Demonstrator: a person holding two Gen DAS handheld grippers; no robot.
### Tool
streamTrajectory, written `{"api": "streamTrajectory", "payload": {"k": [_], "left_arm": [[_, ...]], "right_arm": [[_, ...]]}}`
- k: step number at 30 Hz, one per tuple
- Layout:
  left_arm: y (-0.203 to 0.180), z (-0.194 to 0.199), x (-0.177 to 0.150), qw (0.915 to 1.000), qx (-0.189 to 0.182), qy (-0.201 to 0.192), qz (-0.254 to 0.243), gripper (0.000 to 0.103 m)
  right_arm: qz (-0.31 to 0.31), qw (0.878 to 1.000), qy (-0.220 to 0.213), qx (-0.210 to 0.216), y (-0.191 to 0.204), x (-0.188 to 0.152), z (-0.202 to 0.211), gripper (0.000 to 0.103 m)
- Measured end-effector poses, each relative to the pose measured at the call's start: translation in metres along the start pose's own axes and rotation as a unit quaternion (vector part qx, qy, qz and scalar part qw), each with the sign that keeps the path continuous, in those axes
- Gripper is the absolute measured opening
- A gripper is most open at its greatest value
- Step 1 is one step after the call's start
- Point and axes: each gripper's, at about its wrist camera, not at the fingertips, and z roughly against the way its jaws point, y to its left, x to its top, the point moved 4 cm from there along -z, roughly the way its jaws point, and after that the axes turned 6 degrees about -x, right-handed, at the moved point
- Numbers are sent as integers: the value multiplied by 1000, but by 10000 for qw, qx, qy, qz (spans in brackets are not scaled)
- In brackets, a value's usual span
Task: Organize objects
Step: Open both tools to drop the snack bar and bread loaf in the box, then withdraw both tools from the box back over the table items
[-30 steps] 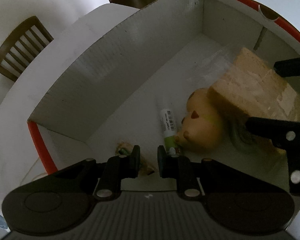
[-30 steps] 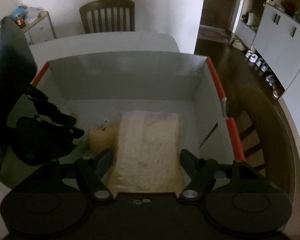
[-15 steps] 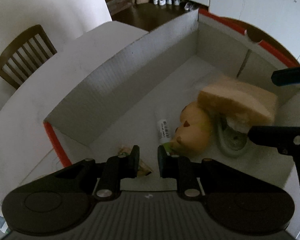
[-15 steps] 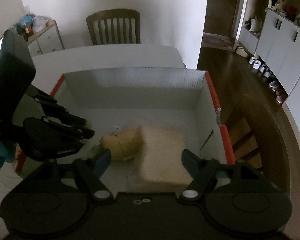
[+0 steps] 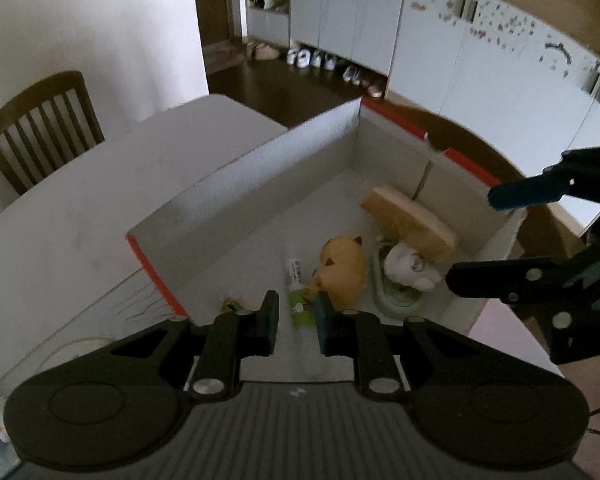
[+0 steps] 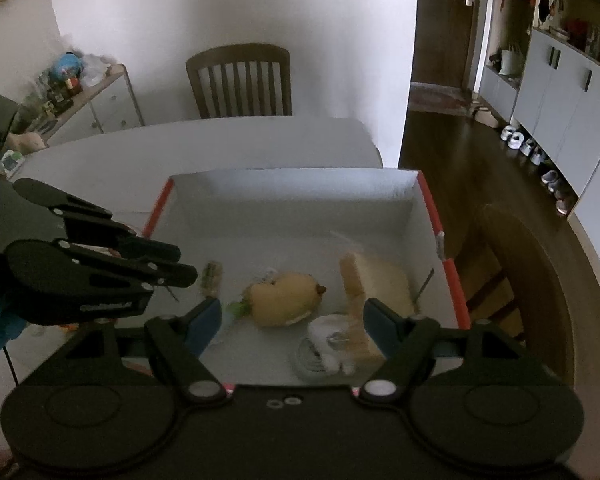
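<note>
Right wrist view: the right gripper [image 6: 292, 316] is hovering with jaws spread wide and empty above the box [image 6: 432, 216], where a tan sponge block [image 6: 380, 280] is leaning beside a yellow plush toy [image 6: 284, 298]; the left gripper [image 5: 293, 316] is hanging clenched, empty.

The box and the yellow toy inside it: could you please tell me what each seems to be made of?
The box looks like corrugated cardboard, matte white inside: fine ribbing shows on its far wall, and its rim edges are red. The yellow toy appears to be soft plush fabric, judging by its rounded, dull, slightly fuzzy surface, though blur leaves that open.
</note>
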Motion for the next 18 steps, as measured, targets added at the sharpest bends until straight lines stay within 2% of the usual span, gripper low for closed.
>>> {"api": "streamTrajectory", "payload": {"k": [9, 12, 13, 14, 15, 16, 18], "left_arm": [[23, 48, -21, 9986, -245, -417, 207, 19], [33, 64, -33, 9978, -273, -543, 268, 32], [36, 71, -37, 9974, -284, -595, 285, 45], [40, 77, -41, 9969, -277, -664, 304, 64], [43, 84, -45, 9964, -232, -755, 311, 71], [46, 89, -48, 9960, -197, -819, 299, 74], [53, 98, -57, 9957, -187, -864, 288, 74]], "right_arm": [[28, 9997, -262, -19, 36, 3, 22, 78], [28, 9995, -310, -28, 49, 3, 27, 79], [33, 9994, -329, -34, 54, 2, 28, 79], [37, 9994, -345, -40, 58, 2, 30, 79], [39, 9993, -360, -42, 64, 2, 31, 79], [37, 9993, -372, -43, 69, 2, 32, 79], [19, 9992, -400, -48, 79, 2, 33, 79]]}}
